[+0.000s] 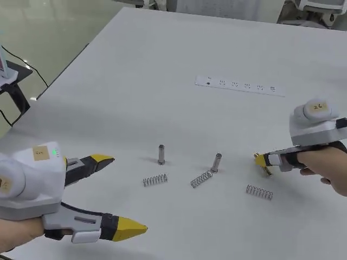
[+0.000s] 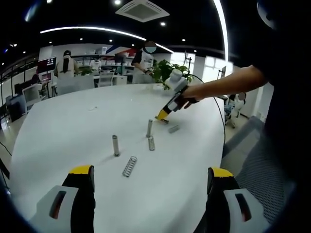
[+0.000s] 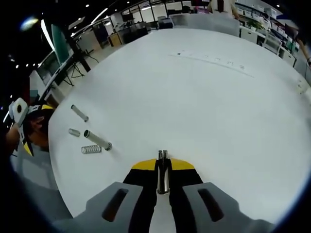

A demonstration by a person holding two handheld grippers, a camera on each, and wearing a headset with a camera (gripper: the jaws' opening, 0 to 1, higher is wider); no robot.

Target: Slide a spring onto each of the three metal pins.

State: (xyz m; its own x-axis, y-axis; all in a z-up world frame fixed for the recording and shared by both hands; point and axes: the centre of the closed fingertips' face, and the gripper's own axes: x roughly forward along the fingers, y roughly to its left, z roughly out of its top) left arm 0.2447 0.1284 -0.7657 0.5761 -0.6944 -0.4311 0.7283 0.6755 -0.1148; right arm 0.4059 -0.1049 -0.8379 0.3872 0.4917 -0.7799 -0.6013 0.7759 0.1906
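The table [image 1: 162, 65] is smooth, matt white. The 3 pins [image 1: 161, 154] are shiny metal, the 3 springs [image 1: 155, 180] bare wire. The left gripper [image 1: 127, 194] is matt white plastic with glossy yellow tips.

The tabletop [image 1: 162, 65] is plain white. The standing pins [image 1: 161, 154] and the pin [image 3: 163, 177] in the right gripper [image 1: 261, 158] are silver-grey, like the springs [image 1: 155, 180]. That gripper and the left gripper [image 1: 127, 194] show yellow tips, black jaws and pale grey bodies.

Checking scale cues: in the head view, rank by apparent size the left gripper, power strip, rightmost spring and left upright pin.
1. left gripper, though nearness inflates it.
2. power strip.
3. rightmost spring and left upright pin: too alike to rank.
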